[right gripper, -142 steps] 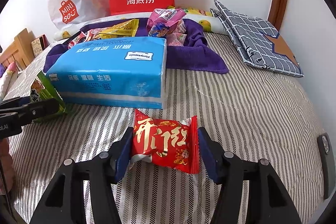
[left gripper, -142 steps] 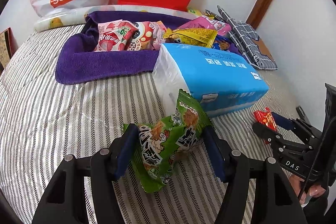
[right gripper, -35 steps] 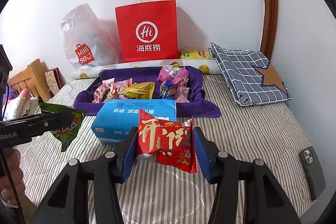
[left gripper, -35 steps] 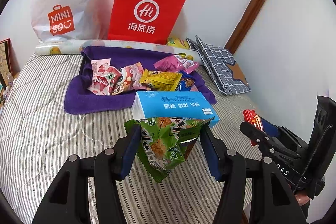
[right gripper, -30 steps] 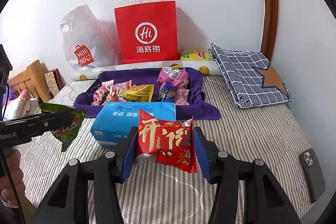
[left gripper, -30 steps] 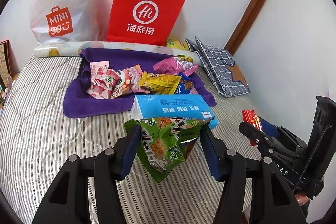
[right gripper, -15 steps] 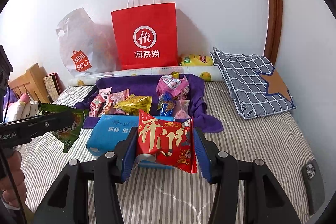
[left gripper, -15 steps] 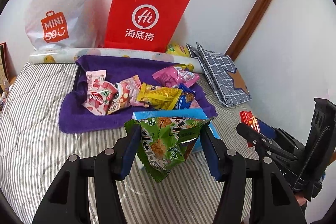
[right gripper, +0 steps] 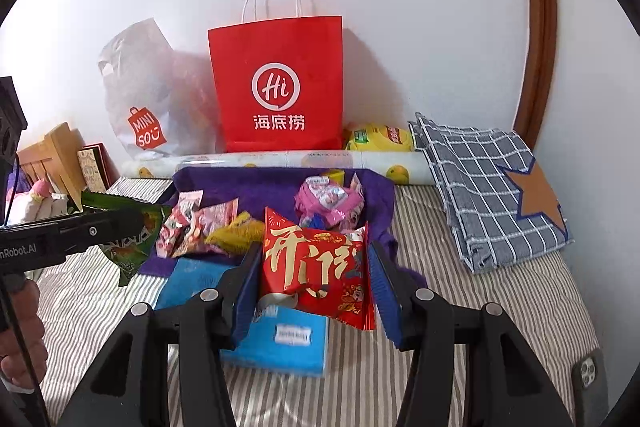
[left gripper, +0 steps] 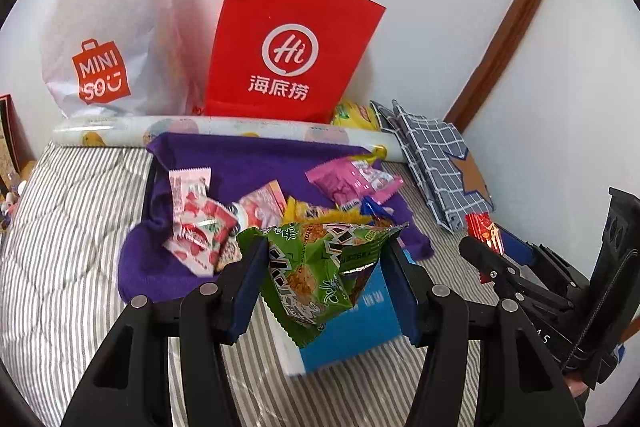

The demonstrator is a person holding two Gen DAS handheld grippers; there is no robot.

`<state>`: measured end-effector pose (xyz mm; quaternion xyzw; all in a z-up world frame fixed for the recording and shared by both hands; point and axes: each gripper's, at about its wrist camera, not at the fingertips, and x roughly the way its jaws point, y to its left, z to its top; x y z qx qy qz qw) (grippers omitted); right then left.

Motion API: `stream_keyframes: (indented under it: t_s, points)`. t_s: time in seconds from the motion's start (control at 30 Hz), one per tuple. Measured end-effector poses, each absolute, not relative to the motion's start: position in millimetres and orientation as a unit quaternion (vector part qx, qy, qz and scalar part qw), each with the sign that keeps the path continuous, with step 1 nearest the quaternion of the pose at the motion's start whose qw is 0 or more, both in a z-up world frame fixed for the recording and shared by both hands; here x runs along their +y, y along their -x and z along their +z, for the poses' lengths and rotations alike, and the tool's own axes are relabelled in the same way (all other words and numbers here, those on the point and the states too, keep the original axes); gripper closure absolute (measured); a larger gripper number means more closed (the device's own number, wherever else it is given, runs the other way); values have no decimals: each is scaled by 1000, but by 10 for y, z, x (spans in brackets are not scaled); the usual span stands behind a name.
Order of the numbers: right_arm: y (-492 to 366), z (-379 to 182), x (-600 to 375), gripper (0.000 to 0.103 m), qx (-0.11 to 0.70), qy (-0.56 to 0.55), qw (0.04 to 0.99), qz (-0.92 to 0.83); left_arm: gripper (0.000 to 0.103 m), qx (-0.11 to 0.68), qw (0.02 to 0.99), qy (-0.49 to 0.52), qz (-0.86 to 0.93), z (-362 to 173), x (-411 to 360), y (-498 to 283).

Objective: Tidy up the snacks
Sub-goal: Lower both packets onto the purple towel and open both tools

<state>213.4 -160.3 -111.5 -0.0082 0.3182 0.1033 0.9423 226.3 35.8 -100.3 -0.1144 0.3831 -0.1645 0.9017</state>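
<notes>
My left gripper [left gripper: 324, 263] is shut on a green snack packet [left gripper: 320, 267], held in the air above the blue tissue pack [left gripper: 352, 327]. My right gripper [right gripper: 312, 267] is shut on a red snack packet [right gripper: 316, 271], also held up over the blue tissue pack [right gripper: 280, 339]. Beyond both lies a purple towel [left gripper: 248, 163] with several snack packets on it: red-and-white ones [left gripper: 196, 223], a yellow one [right gripper: 236, 233] and a pink one [left gripper: 356, 179]. Each gripper shows at the edge of the other's view, with its packet [right gripper: 132, 247] in its jaws.
A red paper bag [left gripper: 288, 47] and a white plastic bag [left gripper: 108, 27] stand against the wall behind the towel. A folded checked cloth [right gripper: 492, 187] lies at the right on the striped bed cover [left gripper: 68, 247]. A phone [right gripper: 588, 379] rests at the bed's near right edge.
Both grippers have moved forward toward the purple towel with their packets held. The tissue pack now lies under them and the bags look larger and closer.
</notes>
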Motion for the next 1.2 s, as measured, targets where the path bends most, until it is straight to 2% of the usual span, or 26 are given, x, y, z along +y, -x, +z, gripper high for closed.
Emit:
stream_keyframes:
  t_s: [0.93, 1.2]
  points:
    - [-3303, -1206, -1460, 54, 331, -17, 933, 138, 46, 366, 916, 108, -125, -1019, 483, -3234]
    - [-3454, -1427, -1500, 54, 359, -37, 920, 153, 46, 385, 911, 110, -100, -1287, 579, -3346]
